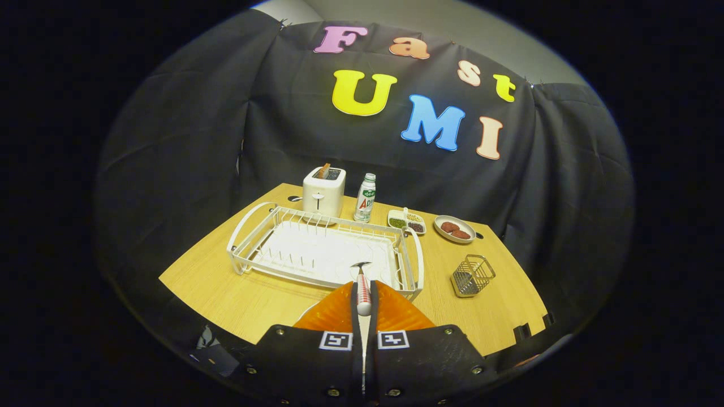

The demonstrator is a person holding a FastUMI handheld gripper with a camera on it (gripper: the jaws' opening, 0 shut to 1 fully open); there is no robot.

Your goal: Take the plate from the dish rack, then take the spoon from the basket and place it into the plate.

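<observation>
Between clenched jaws, the spoon (363, 291) — dish rack (325, 249) just ahead (toaster (323, 191), bottle (365, 198) beyond), basket (473, 275) beside.

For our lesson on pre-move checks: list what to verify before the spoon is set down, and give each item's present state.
1. Spoon gripped by the gripper: ok, jaws shut on its handle.
2. Basket emptied of the spoon: ok.
3. Dish rack holds no plate: ok.
4. Plate centred under the jaws: cannot tell; a pale rim peeks out beside them.
5. Spoon clear of the dish rack: cannot tell.
</observation>
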